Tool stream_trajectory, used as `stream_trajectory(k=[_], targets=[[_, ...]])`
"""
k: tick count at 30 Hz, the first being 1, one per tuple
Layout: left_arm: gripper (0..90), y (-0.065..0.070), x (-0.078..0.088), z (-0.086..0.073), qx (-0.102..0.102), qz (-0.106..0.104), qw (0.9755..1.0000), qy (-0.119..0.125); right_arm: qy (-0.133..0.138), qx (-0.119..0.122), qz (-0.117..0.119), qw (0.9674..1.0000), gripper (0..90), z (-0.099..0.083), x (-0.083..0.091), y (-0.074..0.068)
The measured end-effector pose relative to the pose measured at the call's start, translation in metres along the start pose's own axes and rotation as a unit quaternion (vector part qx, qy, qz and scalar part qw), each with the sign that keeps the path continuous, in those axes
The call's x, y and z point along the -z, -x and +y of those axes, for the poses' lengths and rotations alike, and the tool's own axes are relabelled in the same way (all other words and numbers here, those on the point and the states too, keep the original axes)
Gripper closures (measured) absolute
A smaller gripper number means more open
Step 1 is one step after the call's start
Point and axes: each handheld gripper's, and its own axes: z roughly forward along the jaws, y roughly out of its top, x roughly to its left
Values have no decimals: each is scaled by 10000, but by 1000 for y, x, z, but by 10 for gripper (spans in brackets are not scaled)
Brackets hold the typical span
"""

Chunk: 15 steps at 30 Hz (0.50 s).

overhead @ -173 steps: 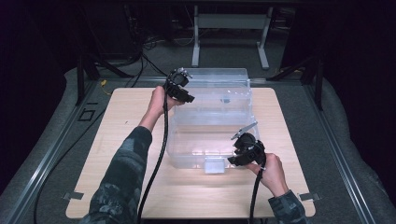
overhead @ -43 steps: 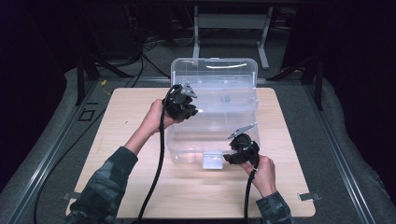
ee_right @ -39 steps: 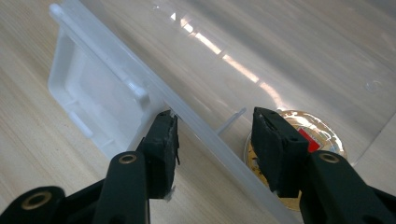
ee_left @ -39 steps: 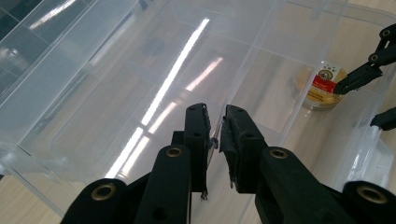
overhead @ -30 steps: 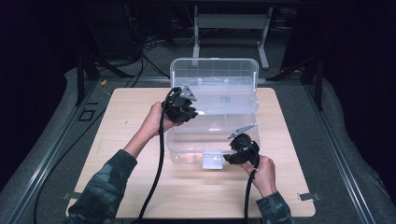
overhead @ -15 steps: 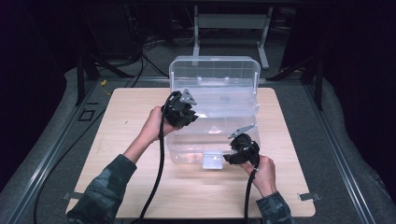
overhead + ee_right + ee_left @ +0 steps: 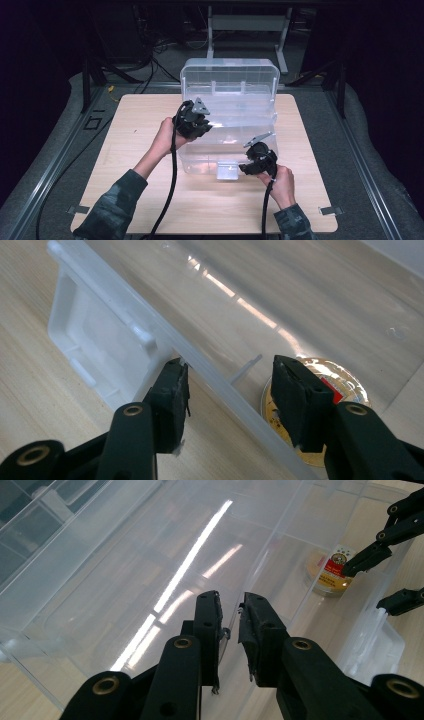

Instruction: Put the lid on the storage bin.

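Gripping the clear bin's (image 7: 227,120) raised lid (image 7: 230,75) — left tongs (image 7: 230,625) closed; right tongs (image 7: 227,385) open astride its rim

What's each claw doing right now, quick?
Left gripper: shut, pinching the edge of the clear lid.
Right gripper: open, jaws astride the box's front rim, not squeezing it.

Clear plastic storage box (image 7: 230,95) on pale wood-grain tabletop (image 7: 140,145), gold-and-red sticker (image 7: 332,570) inside, black left gripper (image 7: 197,122) and right gripper (image 7: 250,167), camouflage-green sleeves (image 7: 112,207).
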Motion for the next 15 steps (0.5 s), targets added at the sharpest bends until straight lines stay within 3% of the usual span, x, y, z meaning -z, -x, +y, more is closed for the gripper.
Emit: stream_trajectory(k=[15], targets=[[763,3,-1,-5,25,49,10000,67,64,-8,60,10000,490,2,-3,5]])
